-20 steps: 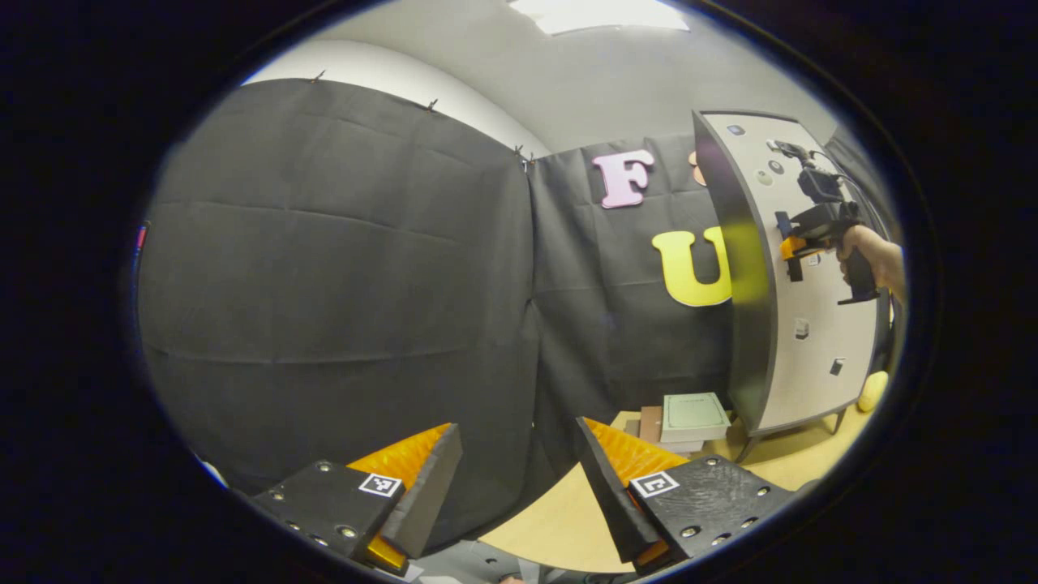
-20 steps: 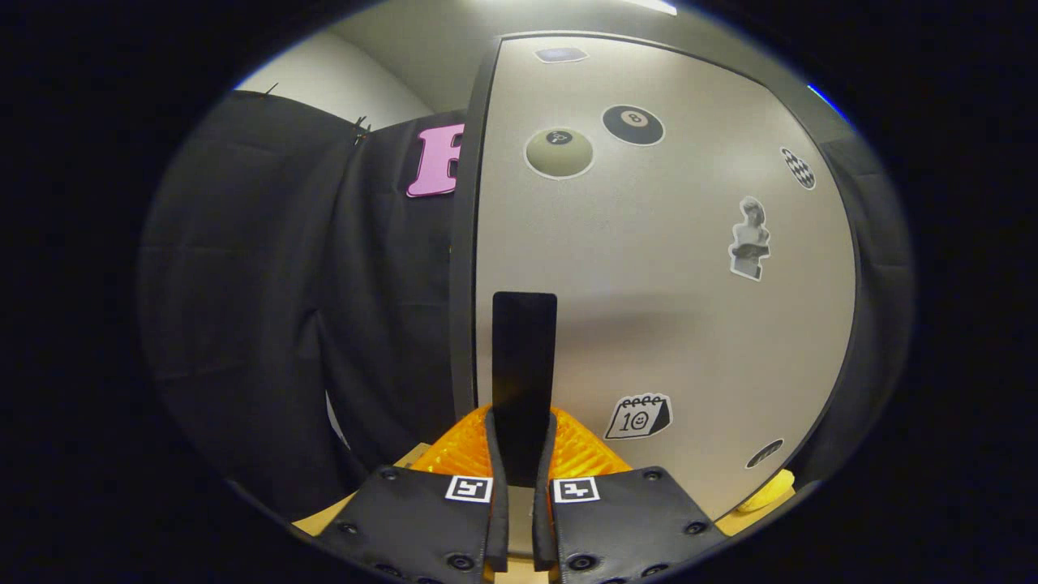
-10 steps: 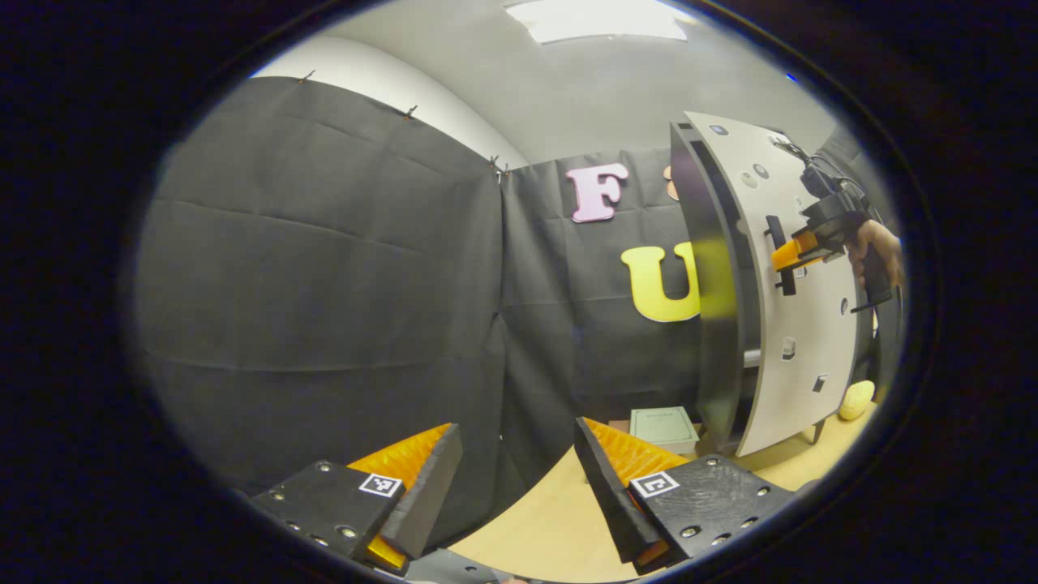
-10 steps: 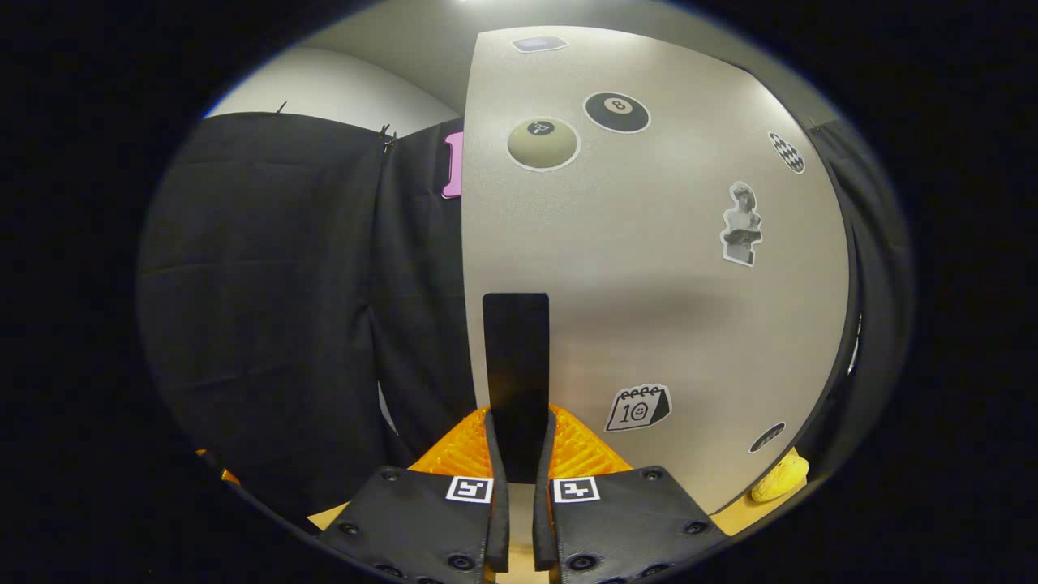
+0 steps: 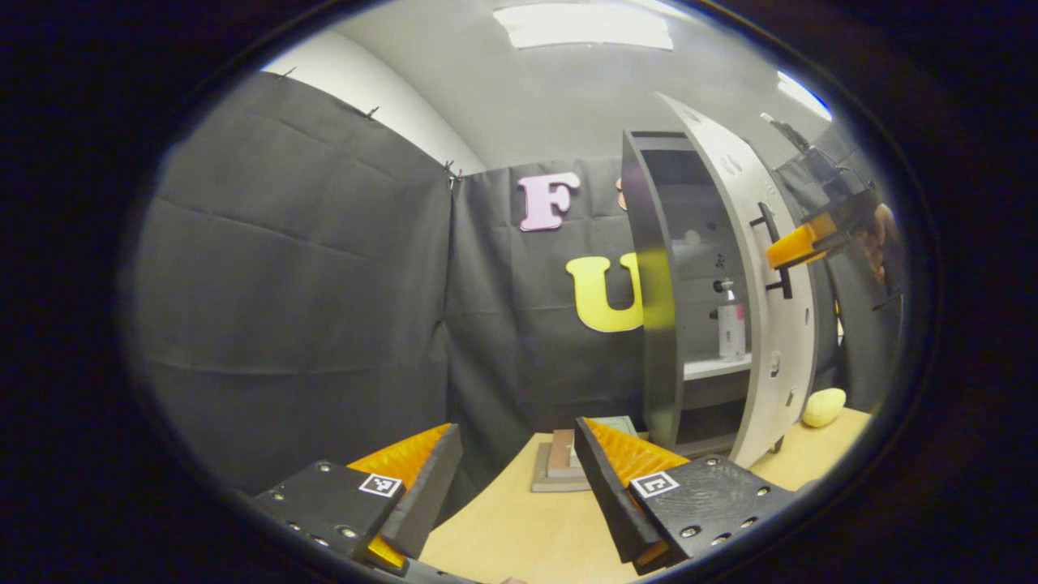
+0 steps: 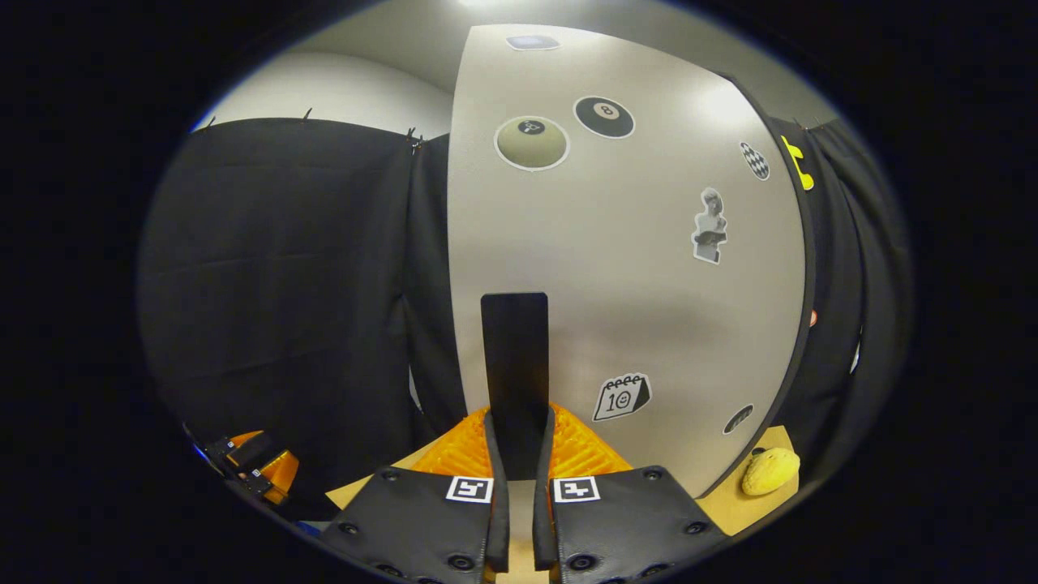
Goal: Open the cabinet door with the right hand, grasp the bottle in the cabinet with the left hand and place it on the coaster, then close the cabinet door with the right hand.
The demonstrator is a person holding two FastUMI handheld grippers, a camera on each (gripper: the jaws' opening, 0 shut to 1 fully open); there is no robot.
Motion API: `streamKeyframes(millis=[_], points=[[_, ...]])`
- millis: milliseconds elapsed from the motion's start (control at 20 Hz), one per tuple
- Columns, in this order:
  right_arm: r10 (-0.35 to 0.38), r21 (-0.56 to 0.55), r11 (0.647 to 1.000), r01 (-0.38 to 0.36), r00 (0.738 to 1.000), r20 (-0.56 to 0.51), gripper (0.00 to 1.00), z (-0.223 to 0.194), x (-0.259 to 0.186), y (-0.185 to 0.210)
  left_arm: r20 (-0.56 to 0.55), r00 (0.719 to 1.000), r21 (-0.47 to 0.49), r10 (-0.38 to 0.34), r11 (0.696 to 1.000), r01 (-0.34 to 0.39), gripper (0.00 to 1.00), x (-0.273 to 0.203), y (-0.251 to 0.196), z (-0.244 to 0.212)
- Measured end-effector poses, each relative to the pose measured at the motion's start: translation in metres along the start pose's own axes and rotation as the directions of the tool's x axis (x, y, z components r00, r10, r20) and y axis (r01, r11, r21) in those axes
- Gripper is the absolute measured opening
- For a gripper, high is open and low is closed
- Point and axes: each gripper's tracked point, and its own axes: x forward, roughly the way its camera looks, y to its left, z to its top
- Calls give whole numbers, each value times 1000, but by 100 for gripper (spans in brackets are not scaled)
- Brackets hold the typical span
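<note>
My right gripper (image 6: 515,478) pinches the door handle (image 6: 514,373) at lower centre, my left gripper (image 5: 515,478) spread, while the small bottle (image 5: 731,324) at right looks light, rigid, best gripped mid-body.

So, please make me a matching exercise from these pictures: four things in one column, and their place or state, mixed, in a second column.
Things:
1. cabinet door
2. bottle
3. door handle
4. left gripper

Place or state:
A. standing on a shelf inside the cabinet
B. open, holding nothing
C. swung partly open
D. clamped by the right gripper

Pairs: 1-C, 2-A, 3-D, 4-B
</note>
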Motion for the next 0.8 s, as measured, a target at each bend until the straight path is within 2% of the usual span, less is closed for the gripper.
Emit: streamKeyframes(millis=[100, 150, 350, 400, 450, 500, 550, 800], points=[[28, 17, 999, -28, 1000, -4, 10, 0, 0, -2, -5, 1000, -16, -24, 1000, 24, 84, -1, -22, 1], [42, 28, 999, -42, 999, -6, 13, -1, 0, -3, -10, 999, -18, -36, 999, 36, 84, -2, -33, 1], [78, 42, 996, -78, 997, -5, 13, -1, -3, -8, 0, 998, -3, -71, 998, 71, 84, -12, -80, 12], [86, 51, 995, -86, 996, -6, 17, 0, -2, -9, -1, 997, -3, -79, 997, 79, 84, -15, -91, 15], [94, 59, 994, -94, 996, -5, 13, 0, -2, -10, 1, 996, -6, -89, 996, 89, 84, -16, -105, 17], [100, 61, 993, -100, 995, -4, 17, 1, -1, -12, 3, 995, -7, -99, 995, 99, 84, -18, -117, 19], [102, 63, 993, -102, 995, -1, 13, 0, -2, -12, 3, 994, -5, -108, 994, 109, 84, -20, -129, 21], [104, 60, 993, -104, 995, 2, 13, 2, -3, -18, 12, 988, 4, -155, 988, 155, 84, -25, -187, 33]])
